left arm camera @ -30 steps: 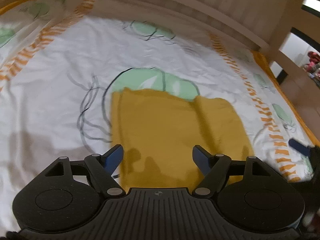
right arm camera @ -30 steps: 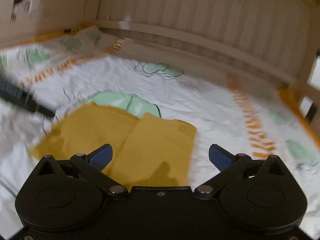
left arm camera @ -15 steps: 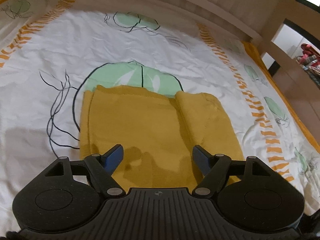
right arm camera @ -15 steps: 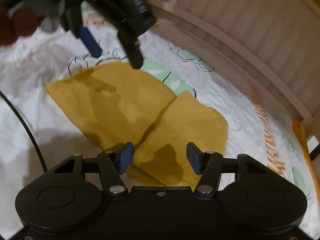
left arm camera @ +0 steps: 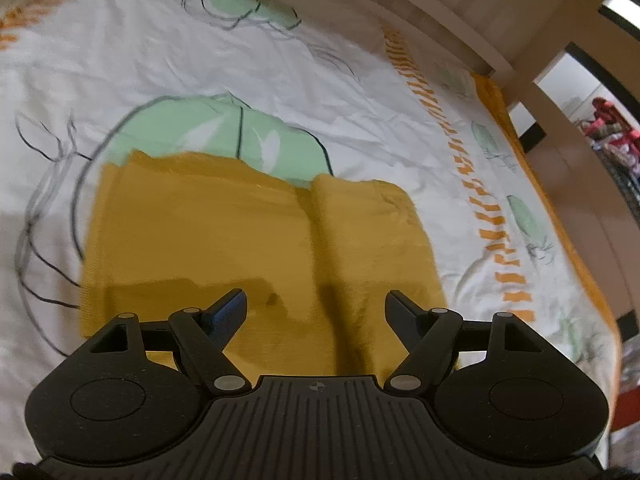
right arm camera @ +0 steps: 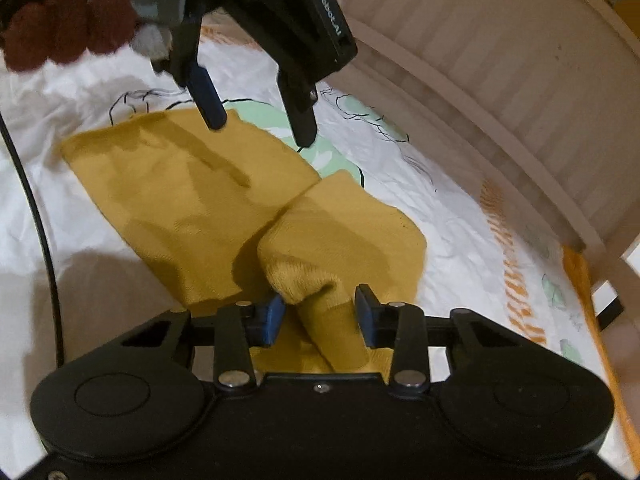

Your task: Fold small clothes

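The mustard-yellow garment [right arm camera: 192, 200] lies spread on the white bedsheet [left arm camera: 180, 64], over a green leaf print, with a wooden slatted bed rail [right arm camera: 500, 92] behind it. Down low, the right gripper [right arm camera: 320, 312] is at the garment's near edge; its jaws have just been closing, and a bunched-up roll of the knit fabric now sits between the blue pads, touching the left one, though I cannot tell whether the right pad is pressing it yet. The left gripper [right arm camera: 260, 128] hangs above the far side of the cloth, jaws spread wide with nothing in them, a person's hand in a dark red glove [right arm camera: 60, 28] behind it.
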Available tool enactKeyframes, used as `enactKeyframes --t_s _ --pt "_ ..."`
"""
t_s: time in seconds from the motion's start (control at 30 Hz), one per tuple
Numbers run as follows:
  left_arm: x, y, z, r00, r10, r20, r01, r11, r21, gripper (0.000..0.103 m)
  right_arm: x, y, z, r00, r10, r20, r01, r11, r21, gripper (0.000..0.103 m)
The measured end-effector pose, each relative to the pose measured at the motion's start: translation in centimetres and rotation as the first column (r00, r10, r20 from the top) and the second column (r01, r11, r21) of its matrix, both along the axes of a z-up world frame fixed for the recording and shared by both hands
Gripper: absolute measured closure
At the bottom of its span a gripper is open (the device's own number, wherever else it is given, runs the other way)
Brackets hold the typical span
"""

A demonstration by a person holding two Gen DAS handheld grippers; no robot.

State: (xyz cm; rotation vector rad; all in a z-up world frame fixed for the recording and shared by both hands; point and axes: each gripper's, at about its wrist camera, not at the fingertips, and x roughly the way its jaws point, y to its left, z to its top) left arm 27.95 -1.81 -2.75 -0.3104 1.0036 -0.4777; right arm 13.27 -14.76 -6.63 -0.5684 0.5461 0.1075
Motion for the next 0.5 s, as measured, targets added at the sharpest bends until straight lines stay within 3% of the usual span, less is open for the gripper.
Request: enactKeyframes --t_s 0.3,0.5 --pt "-0.1 -1.2 -0.9 1.000 -0.020 -0.022 0.020 1.000 0.012 0.028 -2.8 -0.4 0.2 0.998 0.061 -0.001 -0.061 0.996 -0.070 0.052" --pt "-0.2 -1.3 -0.7 1.000 -0.020 -0.018 0.020 1.000 0.008 0.028 -1.5 0.9 -1.0 0.996 0.092 -0.016 -0.094 0.985 -0.142 0.052"
